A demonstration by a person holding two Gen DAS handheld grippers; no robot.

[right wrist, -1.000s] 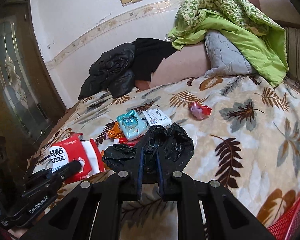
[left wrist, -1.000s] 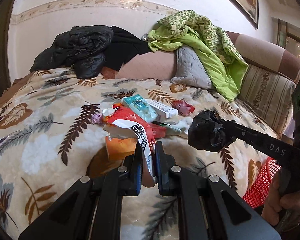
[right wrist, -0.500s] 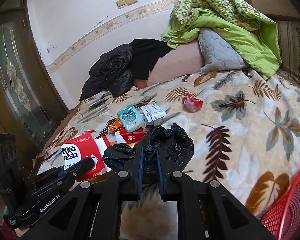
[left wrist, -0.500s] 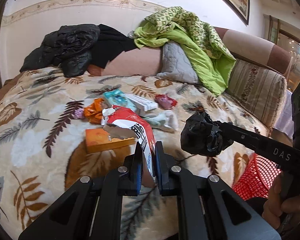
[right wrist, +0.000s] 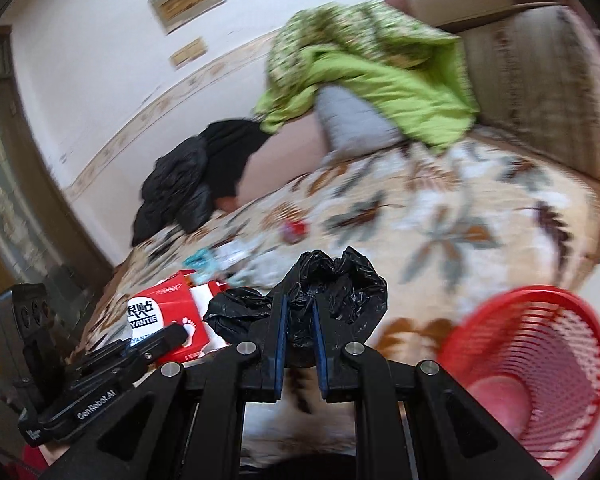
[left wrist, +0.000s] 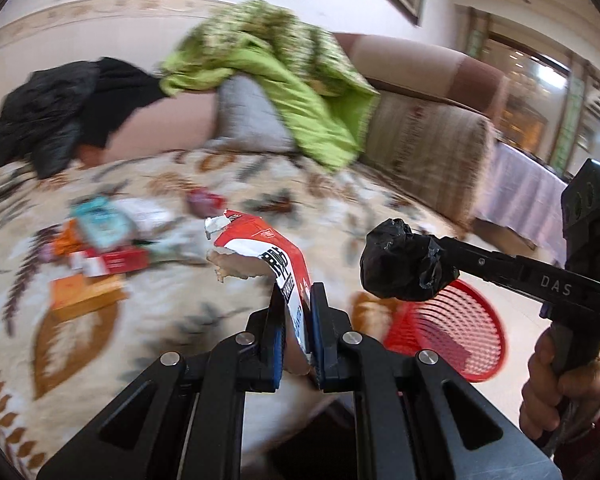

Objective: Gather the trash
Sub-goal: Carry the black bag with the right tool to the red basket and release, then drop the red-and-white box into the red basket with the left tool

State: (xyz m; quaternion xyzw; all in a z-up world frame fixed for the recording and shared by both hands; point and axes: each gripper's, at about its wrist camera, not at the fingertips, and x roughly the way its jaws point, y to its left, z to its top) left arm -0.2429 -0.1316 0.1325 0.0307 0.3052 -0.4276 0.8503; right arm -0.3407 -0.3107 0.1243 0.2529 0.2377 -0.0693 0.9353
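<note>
Two handheld black two-finger grippers are each clamping one piece of trash. The left gripper [left wrist: 296, 328] is pinching a torn red-and-white paper packet [left wrist: 274, 252] printed with black characters; the packet's ragged white upper edge is standing up above the jaws, and its lower end is passing between the blue pads. In the right wrist view this same packet [right wrist: 168, 312] is showing a white foot drawing and the word "YANTIE". The right gripper [right wrist: 300, 340] is closing tightly on a crumpled black plastic bag [right wrist: 336, 280], glossy and creased, which is bulging out on both sides of the fingers. In the left wrist view that bag [left wrist: 404, 264] is appearing as a wadded ball at the tip of the right gripper, hanging over the rim of a round red plastic mesh basket [left wrist: 460, 328]. The basket [right wrist: 540, 376] is sitting on the floor just beside the near edge of a bed covered with a cream blanket printed with brown and grey leaves [left wrist: 80, 340]. More litter is lying toward the middle of the blanket, blurred: an orange flat carton [left wrist: 86, 294], a red-and-white box [left wrist: 108, 262], a teal packet [left wrist: 100, 220] and a small red wrapper [left wrist: 204, 202]. A person's hand [left wrist: 556, 392] is gripping the right gripper's handle.
</note>
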